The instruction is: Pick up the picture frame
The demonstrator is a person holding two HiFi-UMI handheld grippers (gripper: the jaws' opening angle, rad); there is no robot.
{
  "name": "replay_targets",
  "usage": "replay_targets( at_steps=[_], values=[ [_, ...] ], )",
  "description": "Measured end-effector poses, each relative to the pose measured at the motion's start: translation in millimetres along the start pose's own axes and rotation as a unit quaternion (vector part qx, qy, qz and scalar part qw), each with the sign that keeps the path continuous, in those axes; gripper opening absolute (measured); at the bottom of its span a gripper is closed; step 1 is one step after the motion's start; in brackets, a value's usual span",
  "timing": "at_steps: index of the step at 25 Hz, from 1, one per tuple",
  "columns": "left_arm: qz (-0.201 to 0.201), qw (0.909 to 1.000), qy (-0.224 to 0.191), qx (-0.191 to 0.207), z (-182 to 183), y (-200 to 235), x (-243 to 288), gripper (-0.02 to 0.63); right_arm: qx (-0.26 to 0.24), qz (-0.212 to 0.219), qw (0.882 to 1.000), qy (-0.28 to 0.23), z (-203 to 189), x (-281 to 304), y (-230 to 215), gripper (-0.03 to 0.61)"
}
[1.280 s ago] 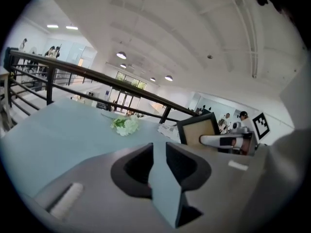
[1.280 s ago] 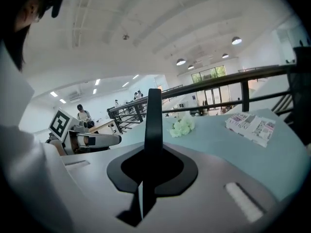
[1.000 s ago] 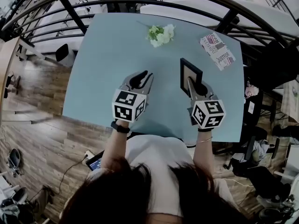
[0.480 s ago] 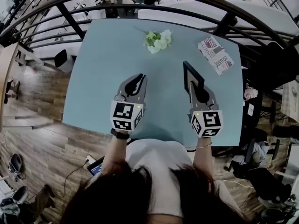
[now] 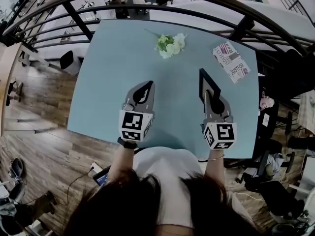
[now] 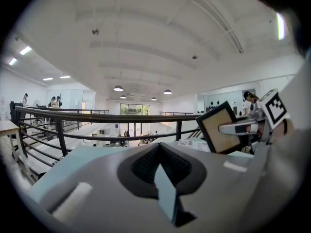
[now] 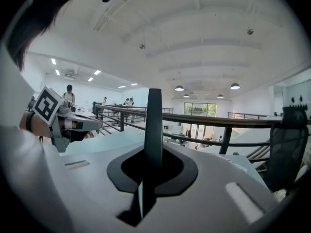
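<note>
one picture frame (image 5: pixel 208 85), black-edged with a tan face, stands on edge over the pale blue table (image 5: pixel 113 82), clamped in the right gripper (image 5: pixel 212 100). the right gripper view shows its dark edge (image 7: pixel 154 125) rising thin and upright from between the closed jaws. from the left gripper view the frame (image 6: pixel 220 127) sits tilted like a diamond, one corner up. whether its lowest corner clears the tabletop i cannot tell. the left gripper (image 5: pixel 143 90) hovers well to the frame's left, jaws together with nothing between them. farther off on the table lie a bunch of pale flowers (image 5: pixel 170 42) and a printed booklet (image 5: pixel 230 60). a dark railing (image 5: pixel 147 6) runs just behind the far edge.
</note>
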State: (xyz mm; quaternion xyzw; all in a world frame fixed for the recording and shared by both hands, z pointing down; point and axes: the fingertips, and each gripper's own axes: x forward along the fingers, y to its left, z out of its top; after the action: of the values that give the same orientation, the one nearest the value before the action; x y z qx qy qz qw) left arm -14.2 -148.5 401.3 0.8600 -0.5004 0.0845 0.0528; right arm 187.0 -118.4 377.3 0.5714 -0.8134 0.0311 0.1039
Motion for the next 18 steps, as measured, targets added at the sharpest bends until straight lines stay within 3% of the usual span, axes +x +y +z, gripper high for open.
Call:
replay_targets(
  at_steps=[18],
  values=[
    [0.000,1.0000,0.004,-0.002,-1.5,4.1,1.4,0.057,0.010,0.003,1.000,-0.002,-3.6,3.5,3.9,0.012]
  ],
)
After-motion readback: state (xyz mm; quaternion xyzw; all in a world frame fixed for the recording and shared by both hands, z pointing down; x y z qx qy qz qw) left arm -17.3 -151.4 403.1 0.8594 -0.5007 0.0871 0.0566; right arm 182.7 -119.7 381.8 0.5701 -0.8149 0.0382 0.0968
